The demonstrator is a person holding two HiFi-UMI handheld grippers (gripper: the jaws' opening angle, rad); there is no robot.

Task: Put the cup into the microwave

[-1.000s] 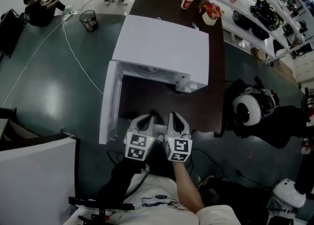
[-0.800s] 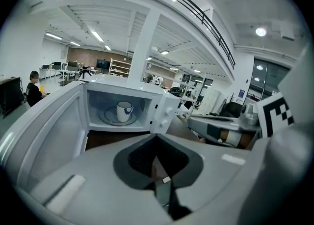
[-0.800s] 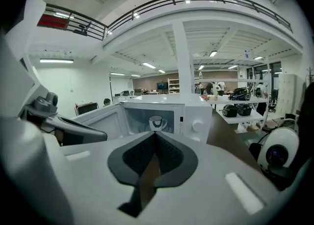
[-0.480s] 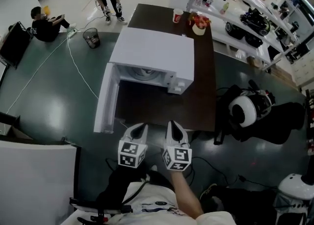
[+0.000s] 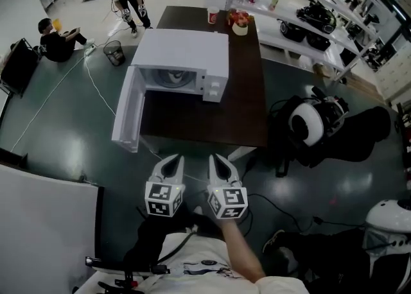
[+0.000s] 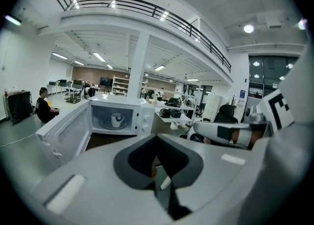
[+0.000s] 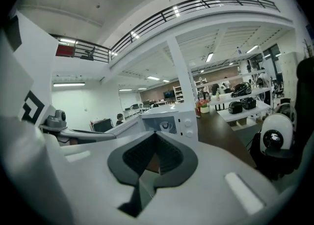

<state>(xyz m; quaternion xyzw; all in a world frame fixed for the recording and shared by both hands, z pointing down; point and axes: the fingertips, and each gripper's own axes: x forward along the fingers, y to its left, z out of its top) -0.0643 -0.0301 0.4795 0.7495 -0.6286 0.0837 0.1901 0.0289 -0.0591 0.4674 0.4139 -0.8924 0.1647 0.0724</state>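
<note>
The white microwave stands on the dark table, and its door hangs open to the left. A white cup sits on the turntable inside; the right gripper view also catches the cup through the opening. My left gripper and right gripper are side by side over the floor, short of the table's near edge and well back from the microwave. Both point at it. Each is shut with nothing between its jaws, as the left gripper and right gripper show in their own views.
At the table's far end stand a red paper cup and a bowl of flowers. A black chair with a white helmet sits right of the table, shelves behind it. A bin, floor cables and people are at the far left.
Both grippers have drawn back from the table's near edge toward me and risen a little. The microwave now looks farther off, its door still open, the cup still inside.
</note>
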